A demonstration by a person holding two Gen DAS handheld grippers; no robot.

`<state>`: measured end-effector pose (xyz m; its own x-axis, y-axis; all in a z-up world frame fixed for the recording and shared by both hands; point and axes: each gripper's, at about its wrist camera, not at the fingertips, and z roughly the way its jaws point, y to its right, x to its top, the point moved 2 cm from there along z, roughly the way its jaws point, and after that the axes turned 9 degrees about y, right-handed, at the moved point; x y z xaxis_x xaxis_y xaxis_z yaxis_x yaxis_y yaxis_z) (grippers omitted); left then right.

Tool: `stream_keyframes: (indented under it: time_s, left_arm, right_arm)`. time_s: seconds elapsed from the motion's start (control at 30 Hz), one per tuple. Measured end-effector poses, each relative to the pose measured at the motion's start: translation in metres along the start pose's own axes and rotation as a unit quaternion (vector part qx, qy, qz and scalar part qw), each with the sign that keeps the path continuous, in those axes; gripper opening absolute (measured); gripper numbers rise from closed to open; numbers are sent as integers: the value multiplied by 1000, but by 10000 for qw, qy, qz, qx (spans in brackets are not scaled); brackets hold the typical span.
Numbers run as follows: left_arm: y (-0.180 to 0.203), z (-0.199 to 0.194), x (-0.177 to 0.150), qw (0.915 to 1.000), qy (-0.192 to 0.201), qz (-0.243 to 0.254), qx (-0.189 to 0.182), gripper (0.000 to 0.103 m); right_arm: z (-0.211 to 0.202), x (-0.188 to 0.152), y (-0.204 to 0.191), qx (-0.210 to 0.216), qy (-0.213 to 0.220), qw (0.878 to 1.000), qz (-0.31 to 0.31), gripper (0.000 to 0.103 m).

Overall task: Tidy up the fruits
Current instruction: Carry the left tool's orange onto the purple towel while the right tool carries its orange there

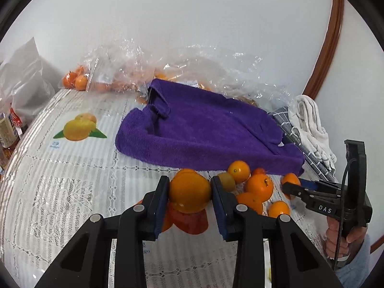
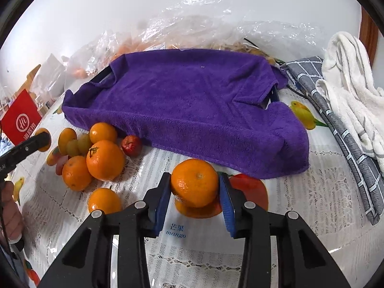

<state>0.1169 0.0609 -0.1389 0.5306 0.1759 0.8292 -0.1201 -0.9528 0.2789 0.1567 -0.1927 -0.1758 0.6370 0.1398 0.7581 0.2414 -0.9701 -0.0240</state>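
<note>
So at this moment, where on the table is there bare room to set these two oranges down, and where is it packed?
Free: the lace tablecloth left of the purple towel, around the printed mango. Also the cloth between the towel's near edge and the grey checked cloth. Crowded: the loose fruit pile at the towel's front corner, and the plastic bags along the wall.

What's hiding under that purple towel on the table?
The purple towel drapes over something flat and boxy; a dark edge peeks out at a corner, perhaps a tray. Whatever it holds is covered. A small red fruit sits at the towel's front edge.
</note>
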Motion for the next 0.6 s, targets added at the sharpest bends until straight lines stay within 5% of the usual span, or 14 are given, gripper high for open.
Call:
stream_keyframes:
  time_s: [0.27,0.6]
  left_arm:
    - [-6,-2,-2,9999,15,-59,109,33]
    - [-8,-16,8,9990,377,-131,179,33]
  right_arm:
    - [2,-7,-10,-165,26,9993,-329,39]
    - [-25,6,-5,-47,227,9997,-29,39]
